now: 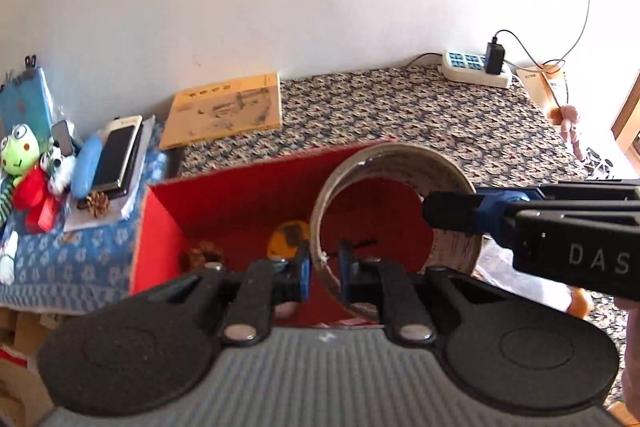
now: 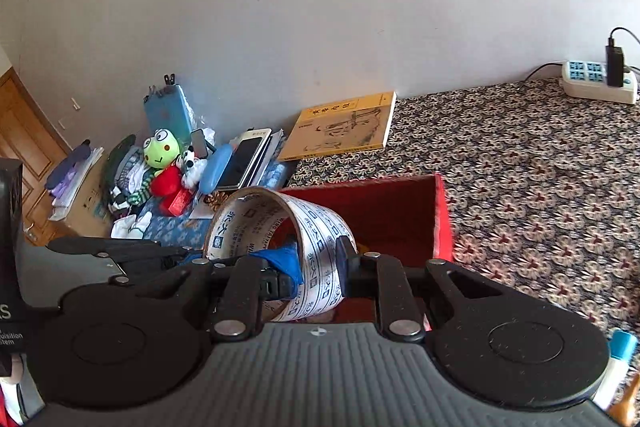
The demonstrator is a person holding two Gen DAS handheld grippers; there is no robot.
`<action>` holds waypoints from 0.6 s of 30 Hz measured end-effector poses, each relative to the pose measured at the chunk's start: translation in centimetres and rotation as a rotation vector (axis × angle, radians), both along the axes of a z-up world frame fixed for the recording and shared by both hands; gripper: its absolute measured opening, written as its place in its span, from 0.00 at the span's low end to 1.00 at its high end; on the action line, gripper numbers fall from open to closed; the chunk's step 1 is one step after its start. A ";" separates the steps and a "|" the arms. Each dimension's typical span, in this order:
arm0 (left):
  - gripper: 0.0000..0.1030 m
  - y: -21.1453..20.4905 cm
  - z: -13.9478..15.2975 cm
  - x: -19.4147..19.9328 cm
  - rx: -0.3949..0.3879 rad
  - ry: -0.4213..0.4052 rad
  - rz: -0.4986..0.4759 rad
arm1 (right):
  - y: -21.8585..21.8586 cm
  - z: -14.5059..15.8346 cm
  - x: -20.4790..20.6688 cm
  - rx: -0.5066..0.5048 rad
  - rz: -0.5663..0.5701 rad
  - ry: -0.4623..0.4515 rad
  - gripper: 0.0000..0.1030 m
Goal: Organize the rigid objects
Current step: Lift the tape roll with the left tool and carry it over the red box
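Both grippers (image 1: 325,267) (image 2: 320,277) pinch tape roll (image 1: 394,163), seemingly above red box (image 1: 248,203)

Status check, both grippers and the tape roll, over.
Left gripper and right gripper both shut on the tape roll, opposite walls. Roll held over the red box. Nothing blocking the drop.
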State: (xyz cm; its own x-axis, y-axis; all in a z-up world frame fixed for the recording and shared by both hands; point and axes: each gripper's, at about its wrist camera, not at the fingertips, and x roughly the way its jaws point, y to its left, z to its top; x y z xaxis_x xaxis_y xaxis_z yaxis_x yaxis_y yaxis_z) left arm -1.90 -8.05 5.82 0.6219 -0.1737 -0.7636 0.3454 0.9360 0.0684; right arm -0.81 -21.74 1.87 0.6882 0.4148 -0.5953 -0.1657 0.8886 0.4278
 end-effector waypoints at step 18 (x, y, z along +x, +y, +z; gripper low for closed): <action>0.11 5.1 -6.9 9.1 0.094 0.105 0.026 | 5.0 -6.9 7.3 -0.021 0.000 0.181 0.00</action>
State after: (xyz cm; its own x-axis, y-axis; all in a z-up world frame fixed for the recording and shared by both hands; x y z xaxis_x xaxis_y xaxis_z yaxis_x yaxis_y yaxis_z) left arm 7.17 -2.98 -1.07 0.5407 -0.0835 -0.8370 0.3312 0.9358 0.1205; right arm 6.53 -16.71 -5.02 0.5686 0.4013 -0.7181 -0.0878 0.8976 0.4320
